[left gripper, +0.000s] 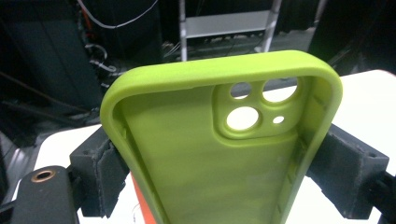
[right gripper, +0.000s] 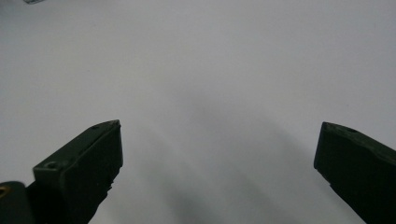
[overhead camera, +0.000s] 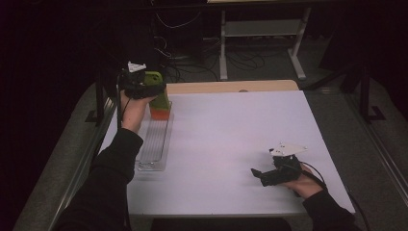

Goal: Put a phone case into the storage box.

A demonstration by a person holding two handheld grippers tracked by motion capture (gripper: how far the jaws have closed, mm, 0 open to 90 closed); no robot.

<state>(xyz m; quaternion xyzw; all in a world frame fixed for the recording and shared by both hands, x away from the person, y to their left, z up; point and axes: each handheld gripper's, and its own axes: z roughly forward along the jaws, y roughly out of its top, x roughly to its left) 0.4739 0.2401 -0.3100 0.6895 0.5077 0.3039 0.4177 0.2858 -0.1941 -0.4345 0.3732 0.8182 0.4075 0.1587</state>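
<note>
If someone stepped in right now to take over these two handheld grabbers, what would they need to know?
Left gripper: shut on the green phone case, held above the far end of the clear rack.
Right gripper: open, holding nothing, low over the white table.
An orange case stands at the rack's far end.
Done: green case picked up. Left: probably setting it down; where is unclear.

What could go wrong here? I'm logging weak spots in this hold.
1. The left claw pinches the soft green case by its side walls alone; it may flex and slip out.
2. An orange case stands right under it at the clear rack's far end; lowering could knock it over.
3. The right claw rests open, far away, too distant to help.
</note>
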